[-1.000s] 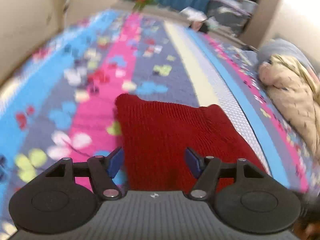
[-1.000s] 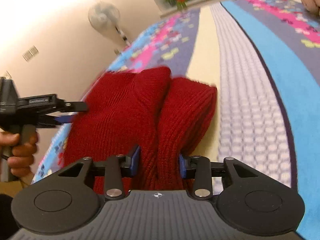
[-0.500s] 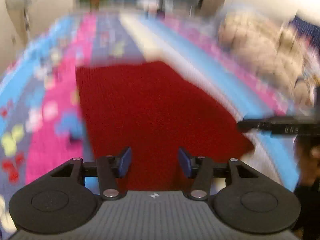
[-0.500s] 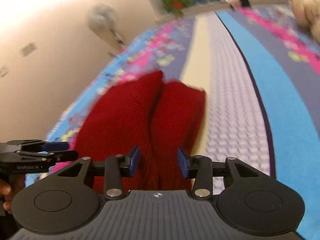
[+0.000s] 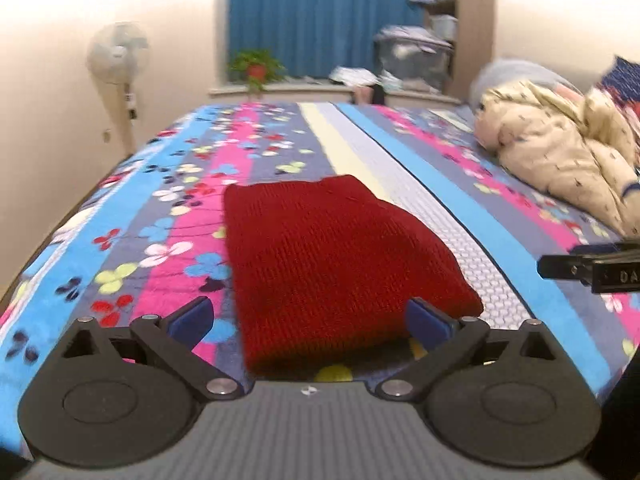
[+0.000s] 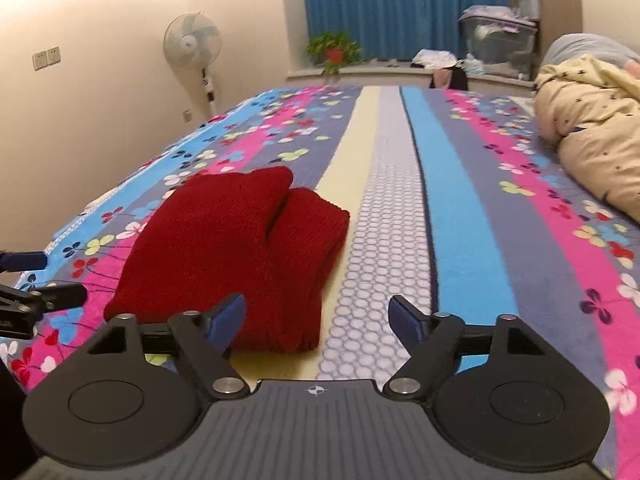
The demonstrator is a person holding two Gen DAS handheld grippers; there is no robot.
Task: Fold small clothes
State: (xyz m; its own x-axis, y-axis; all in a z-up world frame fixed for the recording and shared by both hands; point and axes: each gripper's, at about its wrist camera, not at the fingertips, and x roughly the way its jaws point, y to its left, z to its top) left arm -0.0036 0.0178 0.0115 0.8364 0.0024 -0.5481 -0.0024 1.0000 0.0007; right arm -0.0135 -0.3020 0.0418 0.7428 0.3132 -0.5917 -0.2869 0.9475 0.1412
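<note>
Folded dark-red knitted garment (image 5: 332,264) lies released at frame centre on the striped flowered bed (image 6: 460,208); left tool (image 5: 310,320) and right tool (image 6: 318,318) are opening wide, empty. Next probably calls for another garment.

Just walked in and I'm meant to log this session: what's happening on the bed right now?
A person with a gripper in each hand is folding small clothes on a flowered striped bedspread. A red knitted garment lies folded on it, free of both tools. The left gripper and the right gripper hang just in front of it, jaws opening, nothing pinched between them. A cream jacket lies crumpled at the far right of the bed, not yet folded.
</note>
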